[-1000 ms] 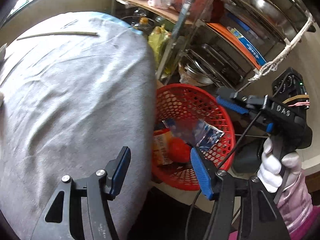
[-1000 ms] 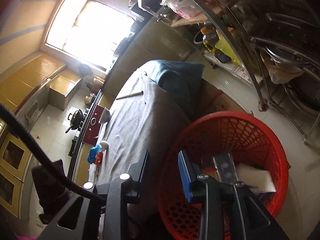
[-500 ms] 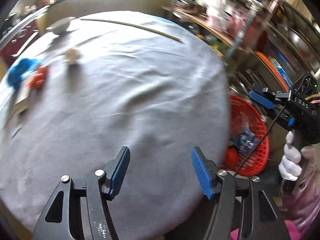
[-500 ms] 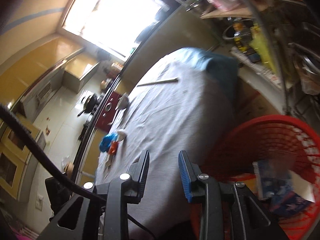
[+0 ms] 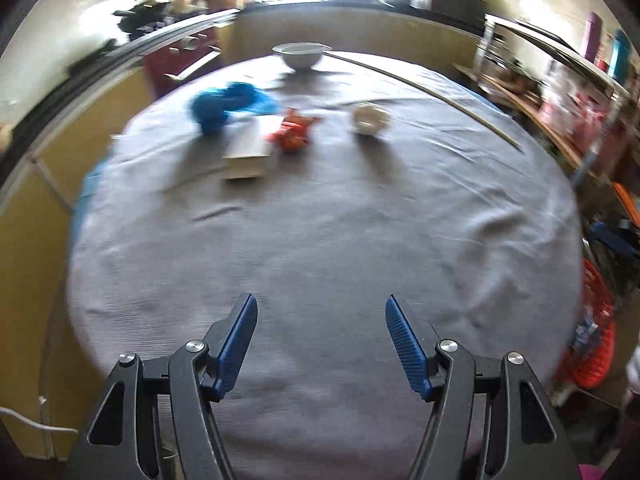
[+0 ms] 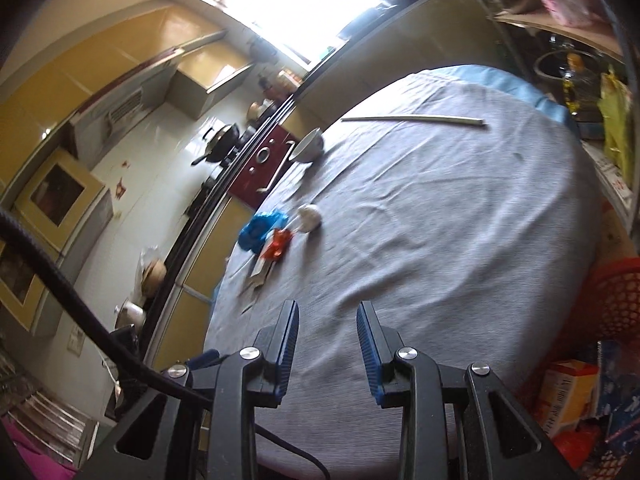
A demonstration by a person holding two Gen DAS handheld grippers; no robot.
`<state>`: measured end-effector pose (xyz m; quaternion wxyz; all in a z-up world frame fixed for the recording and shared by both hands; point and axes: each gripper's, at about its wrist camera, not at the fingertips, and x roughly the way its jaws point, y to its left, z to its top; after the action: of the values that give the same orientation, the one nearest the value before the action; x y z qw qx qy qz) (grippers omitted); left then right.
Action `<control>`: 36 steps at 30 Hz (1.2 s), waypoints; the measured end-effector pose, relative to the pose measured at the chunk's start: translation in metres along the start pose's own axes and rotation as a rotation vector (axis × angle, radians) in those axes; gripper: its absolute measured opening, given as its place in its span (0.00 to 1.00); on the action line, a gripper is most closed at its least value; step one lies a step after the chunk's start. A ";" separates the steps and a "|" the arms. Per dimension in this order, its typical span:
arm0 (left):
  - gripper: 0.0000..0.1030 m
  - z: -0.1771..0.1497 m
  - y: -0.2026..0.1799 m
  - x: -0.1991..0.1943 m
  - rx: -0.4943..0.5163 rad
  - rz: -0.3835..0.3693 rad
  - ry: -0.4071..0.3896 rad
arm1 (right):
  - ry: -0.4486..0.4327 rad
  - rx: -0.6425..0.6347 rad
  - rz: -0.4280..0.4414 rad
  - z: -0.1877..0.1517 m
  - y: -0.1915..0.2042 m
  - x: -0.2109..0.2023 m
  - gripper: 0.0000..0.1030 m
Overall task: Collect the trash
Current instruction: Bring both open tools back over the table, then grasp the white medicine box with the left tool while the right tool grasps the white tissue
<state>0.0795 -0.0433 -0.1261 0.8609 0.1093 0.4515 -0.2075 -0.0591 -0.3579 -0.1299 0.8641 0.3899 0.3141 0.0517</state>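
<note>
Trash lies at the far side of the grey-clothed table: a blue crumpled bag, a red wrapper, a white crumpled ball and a small flat box. My left gripper hovers over the near part of the cloth; its jaws are opening with nothing between them. In the right wrist view the same blue bag, red wrapper and white ball lie well ahead of my right gripper, whose jaws stand narrowly apart and empty. The red basket holds collected trash.
A white bowl and a long thin stick rest at the table's far edge. The red basket stands off the table's right side. Metal shelves crowd the right, a kitchen counter the left.
Both views have swung away from the red basket to the tabletop, so the trash on the cloth now faces the left gripper. The left jaws stand a little wider; the right jaws are unchanged.
</note>
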 end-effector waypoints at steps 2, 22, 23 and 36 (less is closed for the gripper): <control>0.66 -0.005 0.009 -0.004 -0.019 0.052 -0.034 | 0.014 -0.020 0.007 -0.002 0.010 0.006 0.33; 0.67 -0.020 0.059 -0.002 -0.051 0.110 -0.111 | 0.191 -0.188 -0.013 0.002 0.118 0.134 0.33; 0.67 -0.016 0.066 0.000 -0.057 0.120 -0.108 | 0.197 -0.188 -0.015 0.005 0.120 0.142 0.33; 0.68 0.081 0.101 0.071 -0.091 0.012 -0.050 | 0.164 -0.168 -0.190 0.075 0.110 0.244 0.33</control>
<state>0.2204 -0.0025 -0.1390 0.8772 0.0674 0.4382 -0.1841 0.1963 -0.2490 -0.1373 0.8663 0.2791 0.4134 0.0276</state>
